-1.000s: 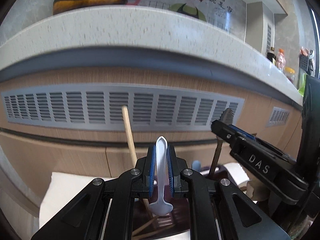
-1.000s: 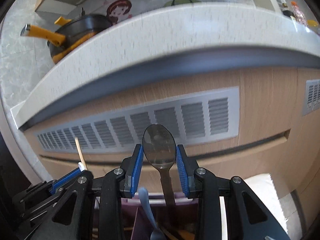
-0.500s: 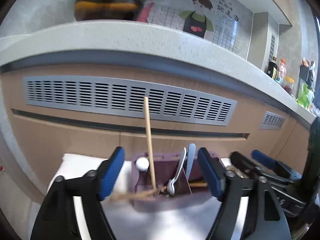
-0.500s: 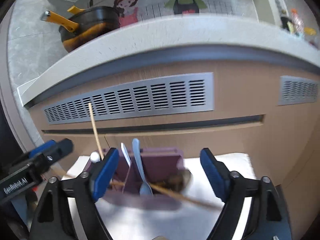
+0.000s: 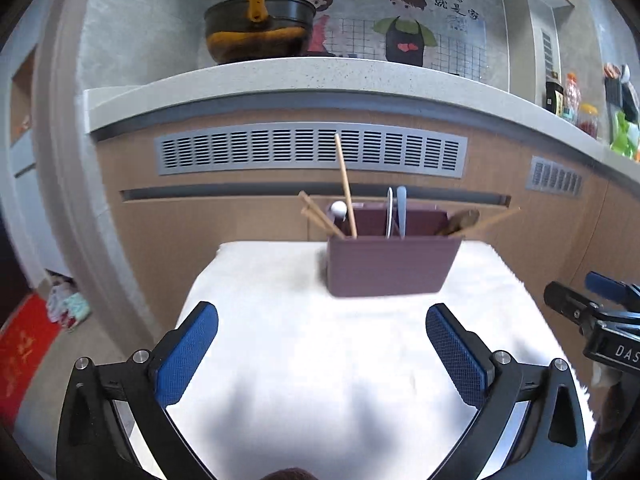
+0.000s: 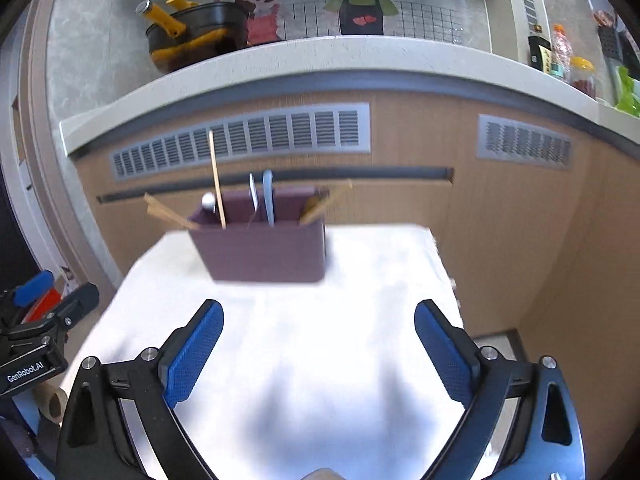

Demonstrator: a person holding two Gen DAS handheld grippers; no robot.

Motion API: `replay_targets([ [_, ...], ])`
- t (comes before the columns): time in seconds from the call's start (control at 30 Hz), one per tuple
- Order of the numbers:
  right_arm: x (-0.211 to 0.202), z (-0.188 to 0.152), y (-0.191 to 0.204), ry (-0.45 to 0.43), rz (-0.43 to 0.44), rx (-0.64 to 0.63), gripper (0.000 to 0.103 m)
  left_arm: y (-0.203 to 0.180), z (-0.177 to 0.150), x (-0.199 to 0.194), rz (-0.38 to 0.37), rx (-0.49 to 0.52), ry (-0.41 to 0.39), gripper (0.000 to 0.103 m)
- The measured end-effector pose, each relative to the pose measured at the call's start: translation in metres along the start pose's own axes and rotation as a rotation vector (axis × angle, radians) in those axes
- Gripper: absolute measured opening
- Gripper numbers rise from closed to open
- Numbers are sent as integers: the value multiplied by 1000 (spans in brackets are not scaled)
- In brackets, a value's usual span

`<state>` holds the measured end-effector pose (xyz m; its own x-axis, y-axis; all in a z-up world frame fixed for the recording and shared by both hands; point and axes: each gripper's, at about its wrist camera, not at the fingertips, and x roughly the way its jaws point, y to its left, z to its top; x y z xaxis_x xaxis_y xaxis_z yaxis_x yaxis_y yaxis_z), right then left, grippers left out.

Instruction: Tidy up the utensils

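A utensil holder (image 5: 390, 266) stands at the far side of the table (image 5: 320, 360), before a cabinet (image 5: 240, 216). In it, chopsticks (image 5: 346, 186) at the left, spoons (image 5: 396, 212) in the middle. A pot (image 5: 258, 36) sits on the counter (image 5: 320, 76) behind.

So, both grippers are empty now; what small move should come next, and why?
Probably draw both back and stop. The utensils stand in the purple holder, nothing lies loose on the white cloth, and the left gripper and right gripper have just opened their jaws, empty.
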<state>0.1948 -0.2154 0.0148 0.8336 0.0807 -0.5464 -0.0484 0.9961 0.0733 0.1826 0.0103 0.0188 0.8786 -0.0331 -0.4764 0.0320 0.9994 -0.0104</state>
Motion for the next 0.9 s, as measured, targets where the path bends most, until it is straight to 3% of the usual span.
replay_targets([
  [0.27, -31, -40, 3, -40, -50, -25, 97, -15, -35, -30, 43, 24, -10, 103],
  [0.9, -40, -51, 0, -36, -71, -37, 98, -23, -42, -40, -7, 40, 30, 103],
])
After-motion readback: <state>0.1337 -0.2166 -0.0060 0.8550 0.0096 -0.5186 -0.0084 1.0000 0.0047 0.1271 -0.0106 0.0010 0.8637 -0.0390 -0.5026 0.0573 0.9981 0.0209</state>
